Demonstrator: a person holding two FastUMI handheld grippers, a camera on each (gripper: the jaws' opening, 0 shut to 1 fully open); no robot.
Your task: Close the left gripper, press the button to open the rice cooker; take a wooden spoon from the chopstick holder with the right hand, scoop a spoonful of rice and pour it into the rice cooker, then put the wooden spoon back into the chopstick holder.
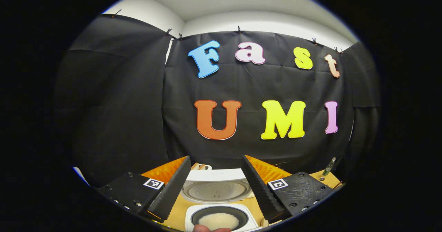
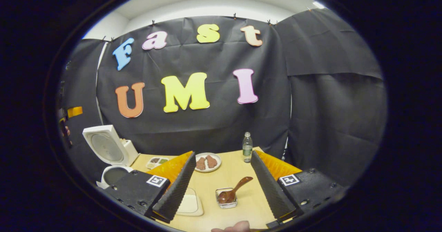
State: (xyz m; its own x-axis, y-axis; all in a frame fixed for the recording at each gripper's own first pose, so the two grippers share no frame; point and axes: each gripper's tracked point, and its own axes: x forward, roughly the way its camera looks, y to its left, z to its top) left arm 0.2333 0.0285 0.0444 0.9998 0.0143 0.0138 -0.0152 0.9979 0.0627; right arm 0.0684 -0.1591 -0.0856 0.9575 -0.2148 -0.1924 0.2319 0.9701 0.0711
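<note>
In the left gripper view the white rice cooker [image 1: 215, 176] stands right below, its lid raised and a mound of rice [image 1: 219, 221] in the dark inner pot. My left gripper [image 1: 216, 158] hovers above it, open and holding nothing. In the right gripper view the wooden spoon [image 2: 232, 191] rests bowl-down in the small square chopstick holder [image 2: 226, 201], handle leaning up to the right. My right gripper [image 2: 223, 154] is open, with the holder on the table between its fingers and apart from them. The open rice cooker [image 2: 109, 150] shows at the far left.
On the wooden table [image 2: 234, 173] a pale tray of rice [image 2: 189, 201] lies by the left finger. Farther back stand a plate of brown food [image 2: 207, 162], a small bottle [image 2: 247, 147] and a divided dish [image 2: 156, 161]. Part of a hand [image 2: 234, 227] shows at the bottom edge.
</note>
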